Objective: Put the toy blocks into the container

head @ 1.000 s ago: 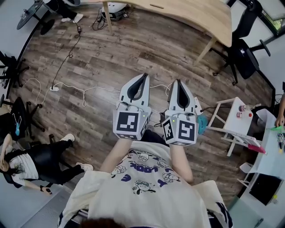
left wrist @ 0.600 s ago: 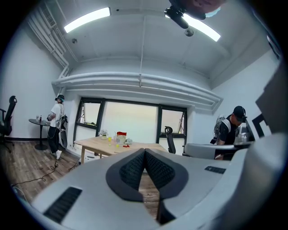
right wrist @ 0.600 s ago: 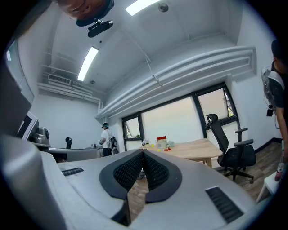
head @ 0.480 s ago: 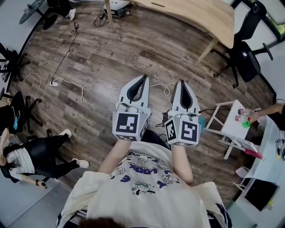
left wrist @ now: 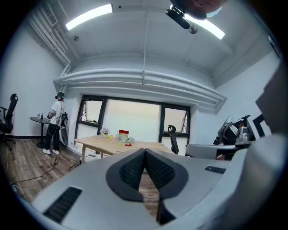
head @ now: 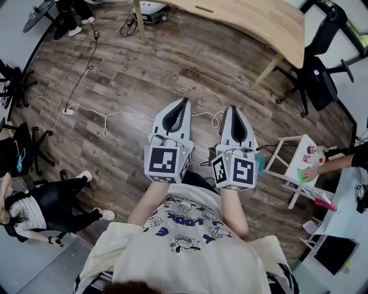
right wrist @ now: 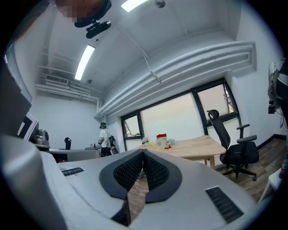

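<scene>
Standby posture, nothing picked yet. Left hand-held gripper and right hand-held gripper are held side by side at chest height, pointing roughly level toward the wooden worktop, which is well apart from them across bare floor. In the left gripper view the left hand-held gripper has its ribbed pads pressed together with nothing between them; same in the right gripper view, where the right hand-held gripper is fully closed and empty. Probably closed because there is nothing to grab at this range, and carried level so both cameras keep the worktop in frame. Toy blocks are small yellow and red bits on the worktop, near its window-side end, also seen from the right. Just beside them on the worktop stands a white box with a red top, likely the container; too small to tell whether it is open. An office chair stands beside the worktop's near corner. My read: task not started; the person first has to walk up to the worktop, then open the jaws over a block.
</scene>
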A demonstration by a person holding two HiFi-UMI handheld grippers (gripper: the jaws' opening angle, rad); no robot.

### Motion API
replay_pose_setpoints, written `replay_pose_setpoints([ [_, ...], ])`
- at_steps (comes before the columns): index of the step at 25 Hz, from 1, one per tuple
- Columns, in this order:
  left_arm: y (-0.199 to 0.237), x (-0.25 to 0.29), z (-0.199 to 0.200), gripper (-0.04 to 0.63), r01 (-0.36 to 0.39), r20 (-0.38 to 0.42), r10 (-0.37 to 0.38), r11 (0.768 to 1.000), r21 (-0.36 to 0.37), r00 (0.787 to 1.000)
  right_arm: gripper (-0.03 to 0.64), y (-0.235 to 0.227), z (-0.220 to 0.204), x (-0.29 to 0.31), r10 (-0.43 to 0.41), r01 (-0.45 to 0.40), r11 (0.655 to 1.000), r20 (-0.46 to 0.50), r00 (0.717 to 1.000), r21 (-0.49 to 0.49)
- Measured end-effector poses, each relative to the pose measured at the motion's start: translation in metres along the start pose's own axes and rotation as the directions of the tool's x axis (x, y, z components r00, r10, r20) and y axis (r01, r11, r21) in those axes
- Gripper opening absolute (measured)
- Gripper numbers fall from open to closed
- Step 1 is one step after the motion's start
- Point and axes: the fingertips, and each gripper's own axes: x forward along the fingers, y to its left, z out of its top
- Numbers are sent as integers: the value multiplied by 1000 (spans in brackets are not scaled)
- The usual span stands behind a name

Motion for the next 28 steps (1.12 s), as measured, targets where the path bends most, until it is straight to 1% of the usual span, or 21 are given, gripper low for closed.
replay_pose_setpoints([
  [7,31,53,8,26,8,-2,-8,1000,-3,1000,-6,-6,1,60,-8,8,1000,4,1000,6],
  [11,52,86,20,26,21,-1,-21,1000,0,1000,-6,-6,7,100,-20,20,1000,10,1000,5],
  [20,91,164,45,26,84,18,-84,996,3,996,-6,-10,16,188,-54,54,999,27,998,-4],
  [24,104,183,48,26,97,19,-97,995,5,995,-6,-8,14,210,-67,67,998,28,997,6],
  [28,112,195,47,26,91,19,-90,996,-4,996,-6,-11,9,222,-73,73,997,22,997,4],
])
